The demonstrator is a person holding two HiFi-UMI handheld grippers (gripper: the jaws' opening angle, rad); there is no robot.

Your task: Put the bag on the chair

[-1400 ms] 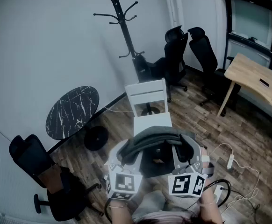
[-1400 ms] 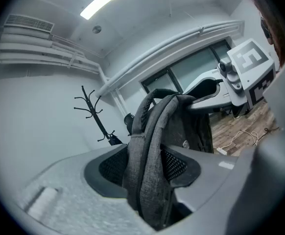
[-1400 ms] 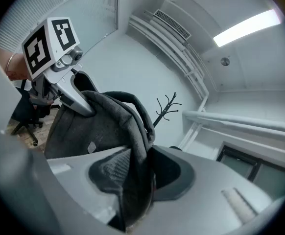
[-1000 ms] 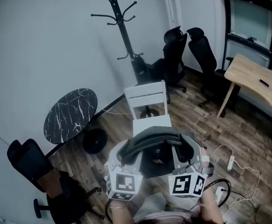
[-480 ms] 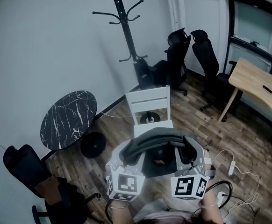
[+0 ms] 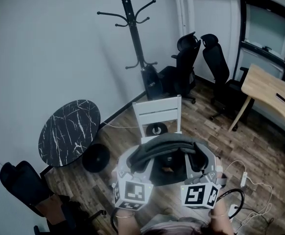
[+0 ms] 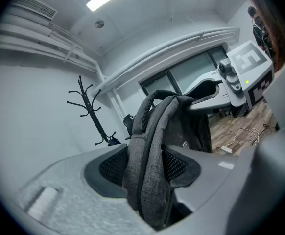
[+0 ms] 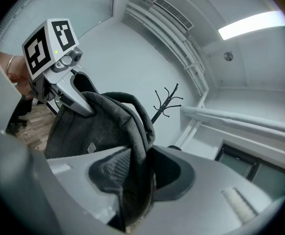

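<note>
While the grey bag hangs in the air just before the white chair, the left hand-held gripper is clamped on one strap; the right hand-held gripper is clamped on the other strap; wooden floor lies below

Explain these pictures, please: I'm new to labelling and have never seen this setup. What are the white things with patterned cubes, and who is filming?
There is no robot: a person holds a two-jaw gripper in each hand, and the patterned cubes are parts of those. The wide picture comes from a camera on the person's head, looking down. The other two come from cameras riding on each gripper. The left gripper and right gripper are each shut on a grey strap of a backpack, held up in front of a white chair. On the wooden floor nearby stand a round marble table and a coat rack.
</note>
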